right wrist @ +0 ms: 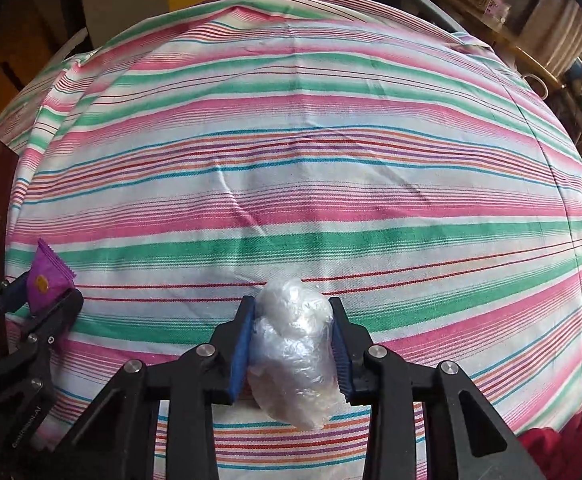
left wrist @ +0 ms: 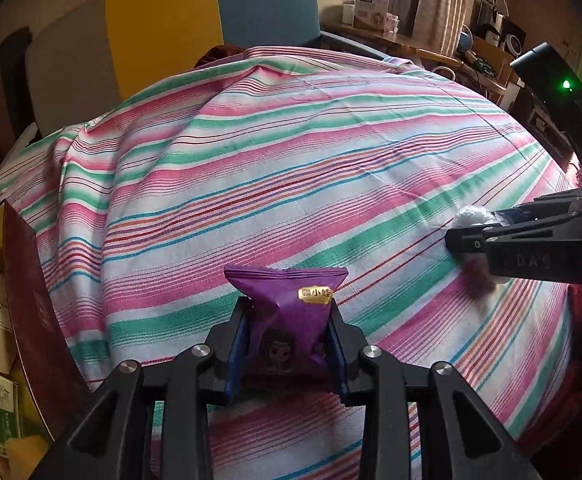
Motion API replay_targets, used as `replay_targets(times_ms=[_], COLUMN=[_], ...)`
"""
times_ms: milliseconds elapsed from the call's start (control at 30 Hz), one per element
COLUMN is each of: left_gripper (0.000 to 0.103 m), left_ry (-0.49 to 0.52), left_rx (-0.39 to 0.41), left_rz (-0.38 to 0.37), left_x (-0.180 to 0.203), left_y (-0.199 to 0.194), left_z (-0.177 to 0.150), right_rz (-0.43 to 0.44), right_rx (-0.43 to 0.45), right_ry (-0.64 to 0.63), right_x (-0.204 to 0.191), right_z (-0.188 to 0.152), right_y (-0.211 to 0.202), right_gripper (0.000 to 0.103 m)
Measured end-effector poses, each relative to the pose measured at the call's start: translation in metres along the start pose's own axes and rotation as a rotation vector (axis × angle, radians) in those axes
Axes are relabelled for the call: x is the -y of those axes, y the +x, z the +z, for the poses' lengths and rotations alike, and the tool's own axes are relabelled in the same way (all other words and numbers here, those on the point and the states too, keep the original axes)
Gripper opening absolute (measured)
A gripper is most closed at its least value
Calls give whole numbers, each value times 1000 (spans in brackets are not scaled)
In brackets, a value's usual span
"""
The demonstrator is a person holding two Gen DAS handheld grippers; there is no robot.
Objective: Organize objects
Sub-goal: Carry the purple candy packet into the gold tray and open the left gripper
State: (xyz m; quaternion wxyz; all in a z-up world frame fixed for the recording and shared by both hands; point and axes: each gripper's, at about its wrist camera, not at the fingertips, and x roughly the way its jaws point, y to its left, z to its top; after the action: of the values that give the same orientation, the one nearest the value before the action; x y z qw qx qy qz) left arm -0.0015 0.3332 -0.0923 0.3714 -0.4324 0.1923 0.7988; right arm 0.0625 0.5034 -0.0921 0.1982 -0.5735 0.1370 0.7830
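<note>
Left gripper (left wrist: 289,334) jaws clamp crinkled purple foil snack packet (left wrist: 291,312); right gripper (right wrist: 293,340) jaws squeeze crumpled clear plastic-wrap bundle (right wrist: 297,348). Risk: slick film slipping out.

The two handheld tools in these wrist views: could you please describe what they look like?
Both match. The left tool and right tool are matte black plastic linkages with round silver pivot bolts and ribbed blue pads lining the fingers. White lettering marks the finger sides. The right tool's body carries a lit green indicator light. No sleeves are clearly visible.

packet (left wrist: 291,312) left of plastic bundle (right wrist: 297,352)
</note>
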Motion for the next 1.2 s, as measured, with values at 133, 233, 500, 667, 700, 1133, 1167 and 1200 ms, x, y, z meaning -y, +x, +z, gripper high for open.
replay_targets(times_ms=[133,233,500,667,700,1133,1167,1200], left_gripper=[34,34,34,34,34,34,34,34], left_ry=[-9,-12,-40,-35,-34,-82,-91,-97], left_rx=[20,24,46,117,133,235,238,239], left_rz=[-8,-5,-14,-30,-29,1,4,7], left_x=[-1,-1,-4,-7,-7,-44,-50,-54], left_y=[-1,0,-10,-40,-47,-122,-127,-130], left_z=[-3,-2,-7,-4,-2,-5,-8,-9], right_rz=[-6,-2,-19,-30,-29,-54,-59,-63], right_rx=[12,14,43,61,64,92,94,95], right_ry=[-7,-3,-46,-70,-71,-98,-102,-105], right_x=[0,-3,-8,-12,-12,-21,-22,-23], right_z=[-3,-1,1,3,4,1,1,0], right_y=[0,4,5,8,10,1,1,1], right_gripper=[37,37,37,37,37,37,37,37])
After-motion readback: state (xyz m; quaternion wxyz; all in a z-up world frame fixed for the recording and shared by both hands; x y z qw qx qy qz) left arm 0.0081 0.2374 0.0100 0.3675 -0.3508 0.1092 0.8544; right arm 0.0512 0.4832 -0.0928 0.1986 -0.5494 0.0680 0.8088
